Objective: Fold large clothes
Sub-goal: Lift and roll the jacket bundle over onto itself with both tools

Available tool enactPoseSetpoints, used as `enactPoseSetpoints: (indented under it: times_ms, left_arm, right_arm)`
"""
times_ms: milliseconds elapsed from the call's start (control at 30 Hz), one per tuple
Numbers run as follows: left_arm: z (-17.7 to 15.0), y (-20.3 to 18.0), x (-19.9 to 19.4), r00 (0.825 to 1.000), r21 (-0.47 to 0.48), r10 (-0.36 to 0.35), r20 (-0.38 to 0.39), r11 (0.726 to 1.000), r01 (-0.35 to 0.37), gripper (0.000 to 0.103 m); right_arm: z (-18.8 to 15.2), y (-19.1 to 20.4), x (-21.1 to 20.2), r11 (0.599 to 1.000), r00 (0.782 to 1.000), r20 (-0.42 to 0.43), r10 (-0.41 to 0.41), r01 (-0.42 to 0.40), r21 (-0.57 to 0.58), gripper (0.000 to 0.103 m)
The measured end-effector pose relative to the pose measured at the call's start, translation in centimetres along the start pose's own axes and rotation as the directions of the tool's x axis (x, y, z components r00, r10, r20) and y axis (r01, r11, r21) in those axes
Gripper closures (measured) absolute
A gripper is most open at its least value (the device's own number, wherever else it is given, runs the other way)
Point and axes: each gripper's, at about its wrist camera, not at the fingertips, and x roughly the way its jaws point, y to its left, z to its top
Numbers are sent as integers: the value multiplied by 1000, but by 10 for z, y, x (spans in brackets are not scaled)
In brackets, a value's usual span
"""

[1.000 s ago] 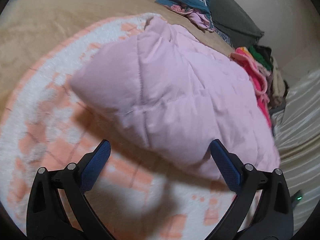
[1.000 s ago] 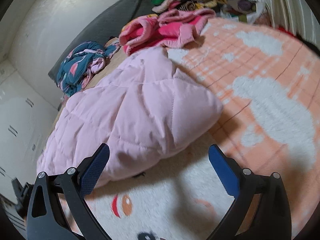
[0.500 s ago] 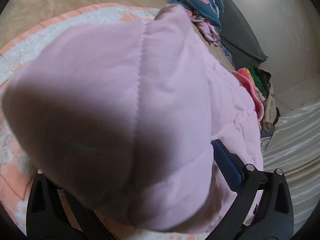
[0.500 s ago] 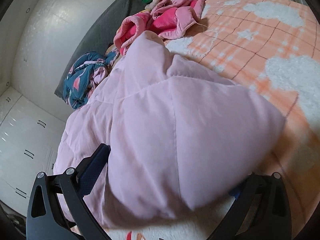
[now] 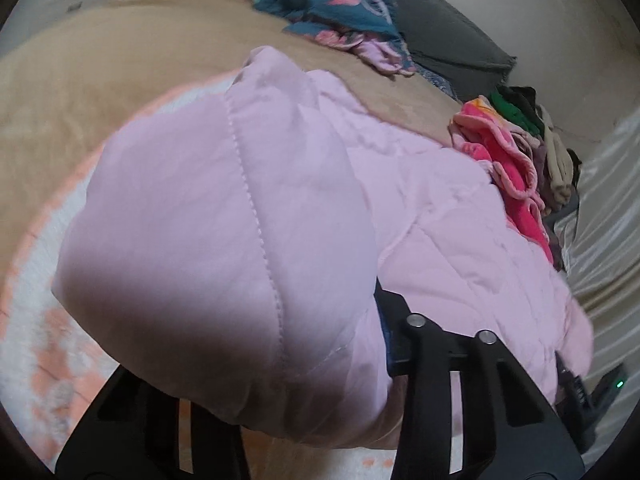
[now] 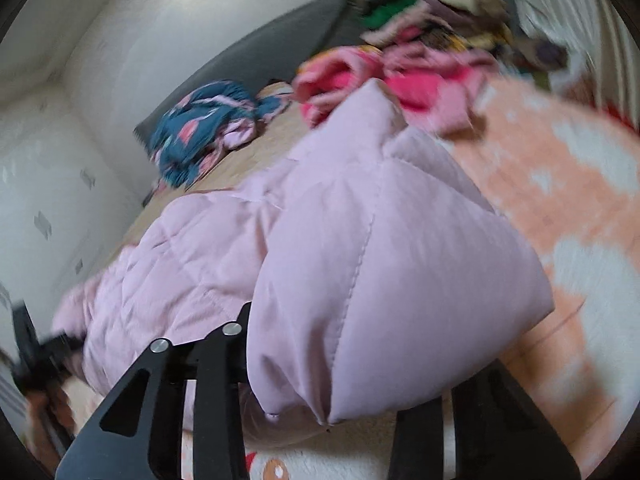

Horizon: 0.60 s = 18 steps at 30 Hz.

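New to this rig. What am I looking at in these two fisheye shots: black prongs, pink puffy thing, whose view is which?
There is no robot: a person holds a two-finger gripper in each hand, and each has a fisheye camera looking along its fingers. The black prongs are those fingers.

One picture is from the left gripper, the other from the right gripper. Both jaws have just been closing, each on a corner of the pink quilted jacket, which bulges between them.

The jacket lies on a bed over an orange-and-white blanket. Further back are a blue patterned garment, a pile of bright clothes and a grey cushion.
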Motion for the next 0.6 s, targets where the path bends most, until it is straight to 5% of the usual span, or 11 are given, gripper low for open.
enactPoseSetpoints:
  times_ms: [267,600]
  left_arm:
    - [-6,-20,-62,997,109,4,82,994,-13,74]
    - [-45,-11,-97,996,179,20,86,983,-36,74]
  right_arm:
    - [-4,49,-67,967,996,93,9,15,-253,74]
    - [-42,65,-115,940,995,96,-15,47,-338,74]
